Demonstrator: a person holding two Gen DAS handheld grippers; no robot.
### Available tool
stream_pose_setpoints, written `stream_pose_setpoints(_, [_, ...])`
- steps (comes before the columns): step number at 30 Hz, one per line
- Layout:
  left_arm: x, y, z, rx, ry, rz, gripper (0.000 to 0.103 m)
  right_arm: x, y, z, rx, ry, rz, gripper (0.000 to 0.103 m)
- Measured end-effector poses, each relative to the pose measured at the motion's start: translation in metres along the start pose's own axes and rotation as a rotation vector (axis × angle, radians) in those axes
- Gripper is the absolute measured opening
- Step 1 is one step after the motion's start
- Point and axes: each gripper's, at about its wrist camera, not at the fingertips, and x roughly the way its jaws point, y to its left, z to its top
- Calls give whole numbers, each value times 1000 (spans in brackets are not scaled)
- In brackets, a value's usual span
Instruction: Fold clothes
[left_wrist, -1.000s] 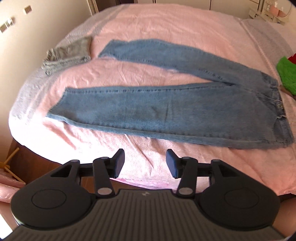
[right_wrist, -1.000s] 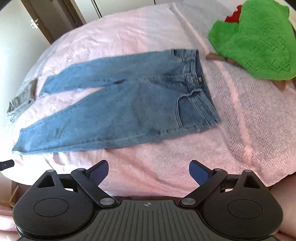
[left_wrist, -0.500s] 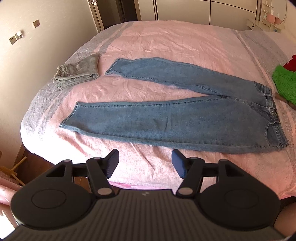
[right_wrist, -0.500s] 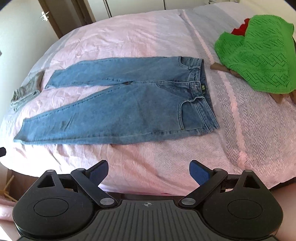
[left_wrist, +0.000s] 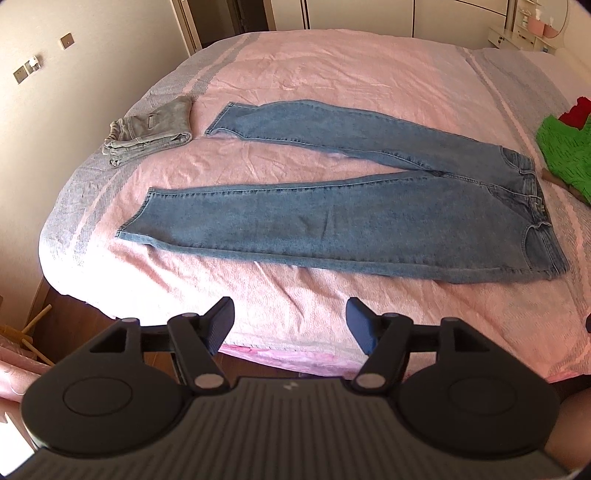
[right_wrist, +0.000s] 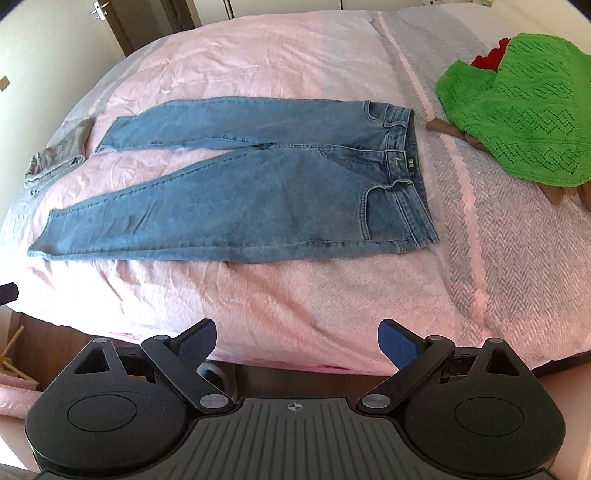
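1. You had the blue jeans lying flat across the pink bedspread, legs spread in a narrow V, hems toward the left side of the bed and waistband toward the right.
2. The near leg ran roughly parallel to the bed's near edge, with a strip of bare spread between them.
3. Your left gripper hung over that near edge, clear of the denim; its jaws were opening, with nothing between them.
4. Your right gripper sat likewise at the near edge, jaws wide apart and empty, well short of the waistband.
5. A folded grey garment lay just beside the far leg's hem, near the bed's left edge, not touching it as far as you could see.
6. A green knit with something red behind it lay to the right, apart from the waistband.
7. The far half of the spread, beyond the jeans, lay open.
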Motion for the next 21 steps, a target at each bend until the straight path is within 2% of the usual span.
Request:
stream_pose_setpoints(11, [-4,-4,-4,8,7,-4,63,-1,0,-5,-7,16,5,97])
stream_pose_setpoints(21, [-6,-14,-2,14,0,-9,64,-7,-2,0,-18,-17,10,97])
